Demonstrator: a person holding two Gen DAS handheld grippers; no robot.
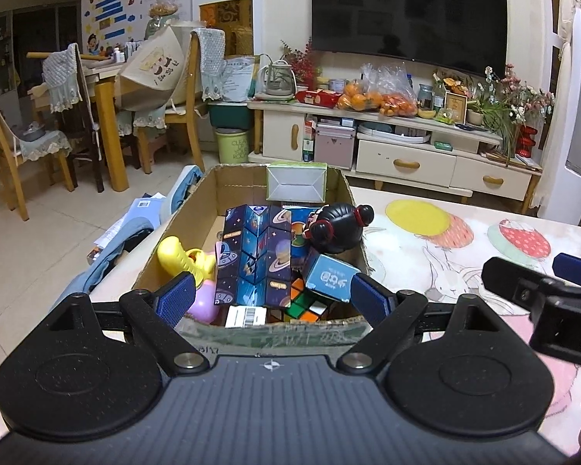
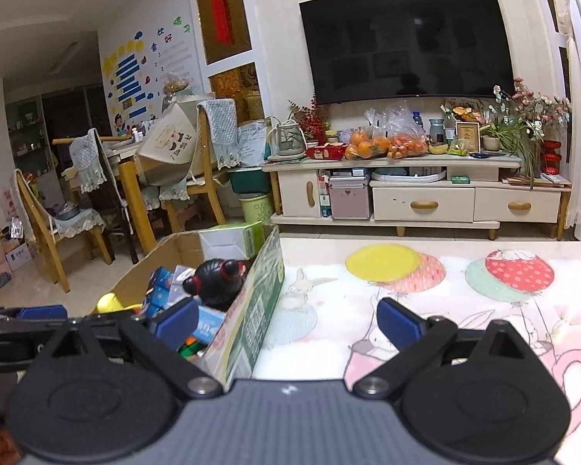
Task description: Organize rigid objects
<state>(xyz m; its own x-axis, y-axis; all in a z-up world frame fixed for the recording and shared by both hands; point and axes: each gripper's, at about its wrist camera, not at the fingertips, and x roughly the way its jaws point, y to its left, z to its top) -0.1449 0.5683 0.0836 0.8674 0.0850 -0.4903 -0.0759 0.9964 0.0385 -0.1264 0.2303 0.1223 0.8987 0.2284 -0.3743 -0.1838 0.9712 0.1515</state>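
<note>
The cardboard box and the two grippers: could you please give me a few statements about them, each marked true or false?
1. The cardboard box holds several toys. True.
2. The left gripper grips the puzzle cube. False: it is open and holds nothing.
3. The black-haired doll lies in the box. True.
4. The right gripper is shut on a yellow toy. False: it is open and empty.
</note>
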